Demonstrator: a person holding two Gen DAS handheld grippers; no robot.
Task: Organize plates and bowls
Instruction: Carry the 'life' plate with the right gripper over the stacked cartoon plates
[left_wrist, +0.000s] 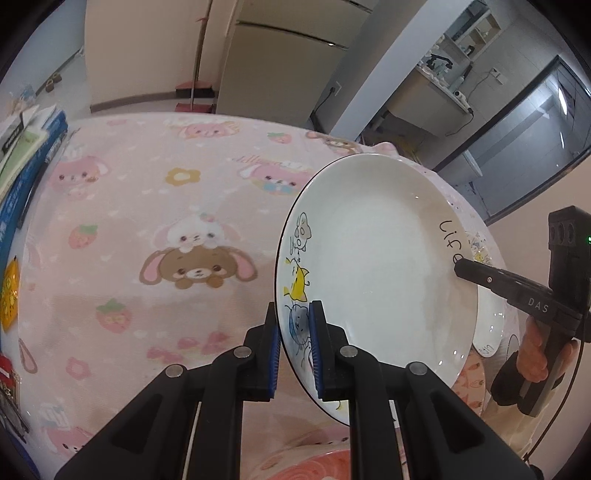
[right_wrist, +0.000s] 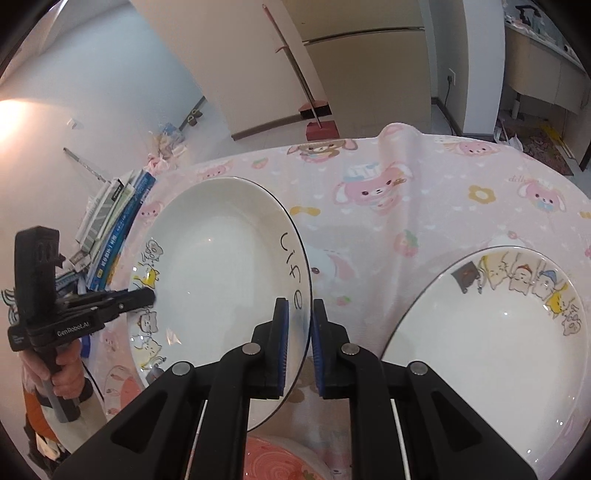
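Both grippers — left (left_wrist: 294, 347), right (right_wrist: 299, 347) — pinch opposite rims of the tilted plate (left_wrist: 373, 266); uneven pull could slip it onto the surface (left_wrist: 147, 206).

Two white plates (right_wrist: 221, 277) (right_wrist: 491, 332), one pink bowl (right_wrist: 280, 461), two tools (left_wrist: 293, 350) (right_wrist: 299, 343)

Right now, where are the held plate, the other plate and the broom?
held plate (left_wrist: 373, 266), left wrist view, bare white middle.
other plate (right_wrist: 491, 339), right wrist view, white middle.
broom (right_wrist: 295, 62), right wrist view, handle.
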